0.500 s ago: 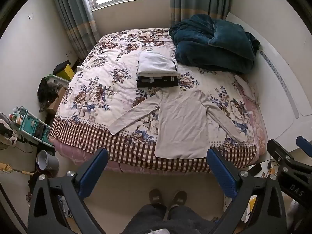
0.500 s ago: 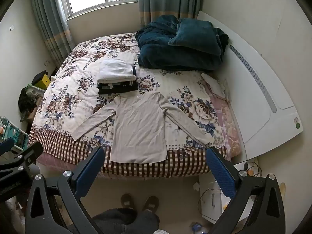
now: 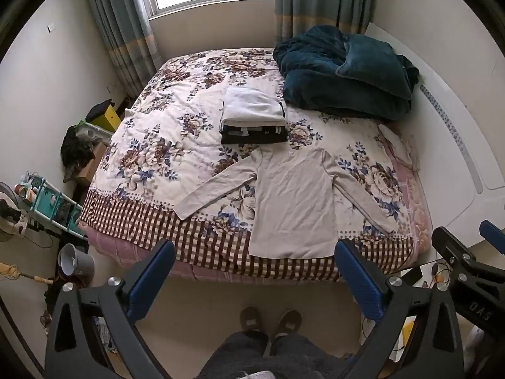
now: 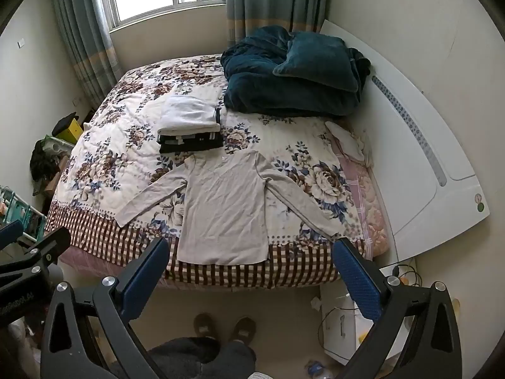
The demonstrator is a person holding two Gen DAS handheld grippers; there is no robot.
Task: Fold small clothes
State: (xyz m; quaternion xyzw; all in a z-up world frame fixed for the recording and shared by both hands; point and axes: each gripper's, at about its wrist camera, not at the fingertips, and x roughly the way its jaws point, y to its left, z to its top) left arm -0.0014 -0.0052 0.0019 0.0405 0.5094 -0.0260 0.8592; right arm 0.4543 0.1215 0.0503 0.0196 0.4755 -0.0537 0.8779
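A beige long-sleeved shirt (image 3: 293,202) lies flat and face up on the floral bedspread (image 3: 164,145), both sleeves spread outward, its hem at the bed's near edge. It also shows in the right wrist view (image 4: 224,208). Behind it sits a stack of folded clothes (image 3: 252,117), white on top of black, also in the right wrist view (image 4: 189,126). My left gripper (image 3: 252,281) is open and empty, held high above the floor short of the bed. My right gripper (image 4: 249,279) is open and empty at a similar height.
A dark teal blanket pile (image 3: 344,72) fills the bed's far right corner. A white headboard (image 4: 426,145) runs along the right. Shelves, a bin (image 3: 75,262) and clutter stand left of the bed. The person's slippered feet (image 3: 268,319) are on the floor below.
Both views have shifted only slightly; the shirt and stack lie as before and both grippers stay open.
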